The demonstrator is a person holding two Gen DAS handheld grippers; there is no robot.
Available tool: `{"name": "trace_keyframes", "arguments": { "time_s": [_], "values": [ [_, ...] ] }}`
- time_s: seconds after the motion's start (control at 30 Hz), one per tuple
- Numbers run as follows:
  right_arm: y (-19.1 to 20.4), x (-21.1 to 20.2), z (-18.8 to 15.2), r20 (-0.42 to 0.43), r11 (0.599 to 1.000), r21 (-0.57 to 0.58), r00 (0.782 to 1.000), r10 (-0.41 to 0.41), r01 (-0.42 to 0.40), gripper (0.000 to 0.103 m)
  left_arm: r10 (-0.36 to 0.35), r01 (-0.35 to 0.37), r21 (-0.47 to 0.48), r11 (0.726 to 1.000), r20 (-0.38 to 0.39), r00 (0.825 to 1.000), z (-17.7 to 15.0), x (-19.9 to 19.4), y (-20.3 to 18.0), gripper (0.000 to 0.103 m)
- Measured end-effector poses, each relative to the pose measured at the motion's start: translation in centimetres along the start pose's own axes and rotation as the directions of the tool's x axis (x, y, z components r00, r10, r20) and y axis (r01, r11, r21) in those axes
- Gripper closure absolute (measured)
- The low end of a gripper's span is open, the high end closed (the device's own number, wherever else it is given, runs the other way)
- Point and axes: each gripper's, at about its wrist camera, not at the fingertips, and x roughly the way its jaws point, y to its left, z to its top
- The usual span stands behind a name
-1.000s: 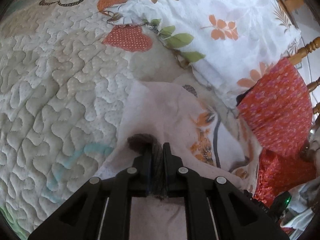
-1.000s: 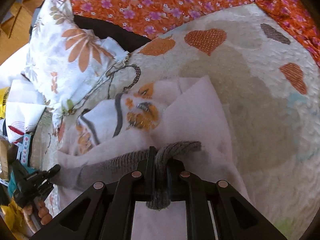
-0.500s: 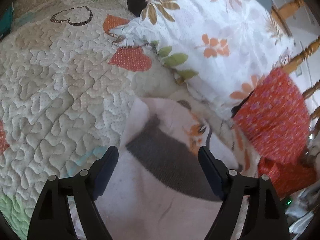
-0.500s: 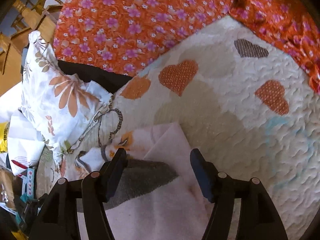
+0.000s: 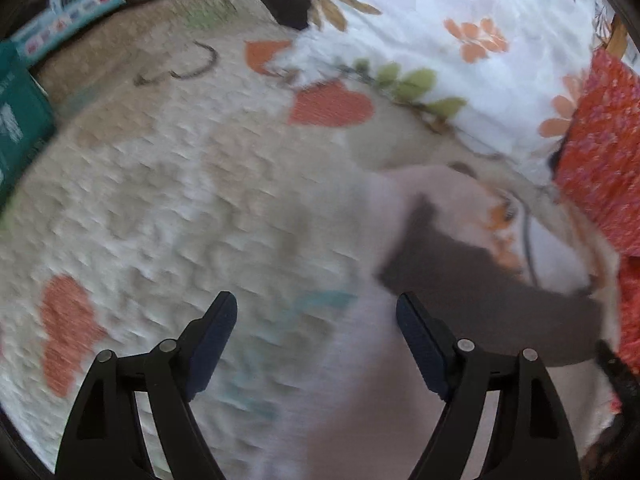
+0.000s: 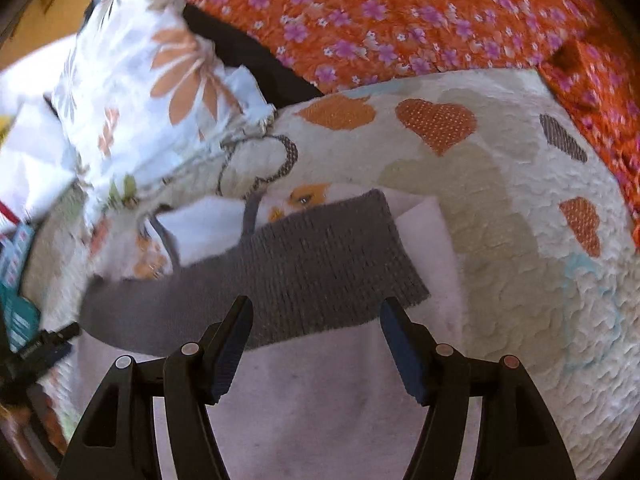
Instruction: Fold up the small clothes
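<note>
A grey knitted band [image 6: 288, 276] lies flat across pale clothes on a quilt [image 6: 500, 208], just ahead of the wide-open, empty right gripper [image 6: 316, 320], off right of the equally open left gripper [image 5: 316, 320].

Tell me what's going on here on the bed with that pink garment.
A person is folding a small pink garment with a grey ribbed waistband on a heart-patterned quilt, using a pair of tongs in each hand. Both the left tongs and the right tongs have just been opening and now stand open, gripping nothing. The waistband lies flat across the folded garment, beside a floral pillow.
</note>
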Motion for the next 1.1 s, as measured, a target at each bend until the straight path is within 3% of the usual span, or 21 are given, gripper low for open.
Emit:
{"name": "trace_keyframes", "arguments": {
  "time_s": [0.1,0.17,0.37,0.43,0.53,0.6,0.63,0.67,0.77,0.83,1.1],
  "values": [
    [0.0,-0.2,-0.1,0.004,1.0,-0.022,1.0,-0.017,0.017,0.032,0.0,0.001,-0.02,1.0,0.019,1.0,0.5,-0.7,1.8,0.022],
    [-0.2,-0.5,-0.1,0.006,1.0,-0.014,1.0,-0.016,0.016,0.032,-0.043,0.043,-0.019,0.999,0.005,0.999,0.3,-1.0,2.6,0.022],
    [-0.9,-1.4,-0.5,-0.003,0.999,0.011,1.0,-0.031,0.031,0.032,-0.145,0.156,0.093,0.983,-0.116,0.983,-2.5,-0.3,2.1,0.026],
    [-0.8,-1.8,-0.7,-0.001,0.999,0.006,0.999,-0.037,0.037,0.032,-0.09,0.114,0.148,0.982,-0.164,0.982,-3.7,0.4,1.8,0.087],
    [-0.6,-2.7,-0.8,0.009,0.998,-0.013,0.998,-0.056,0.056,0.032,-0.054,0.069,0.108,0.992,-0.141,0.989,-3.6,0.1,3.0,0.089],
    [-0.3,-3.3,-0.9,0.02,0.997,-0.026,0.997,-0.072,0.073,0.032,0.083,-0.073,0.117,0.99,-0.084,0.993,-3.2,-0.4,3.6,0.097],
    [-0.2,-3.7,-1.0,0.025,0.996,-0.034,0.997,-0.08,0.08,0.032,0.131,-0.124,0.116,0.986,-0.057,0.99,-3.1,-0.7,4.1,0.096],
    [-0.1,-4.0,-1.1,0.03,0.995,-0.041,0.996,-0.086,0.087,0.032,0.113,-0.106,0.095,0.99,-0.063,0.992,-2.9,-0.9,4.5,0.096],
    [0.3,-5.0,-1.5,0.038,0.994,-0.055,0.995,-0.094,0.096,0.032,-0.064,0.062,-0.023,0.998,-0.097,0.993,-2.8,-2.0,5.7,0.088],
    [0.5,-5.6,-1.8,0.04,0.995,-0.056,0.996,-0.085,0.087,0.032,-0.079,0.077,-0.03,0.997,-0.066,0.995,-3.3,-3.5,5.1,0.072],
    [1.4,-7.8,-3.4,0.046,1.0,0.014,0.999,-0.014,0.013,0.032,-0.146,0.146,-0.001,0.989,0.098,0.984,-6.3,-11.8,3.1,0.029]
  ]
}}
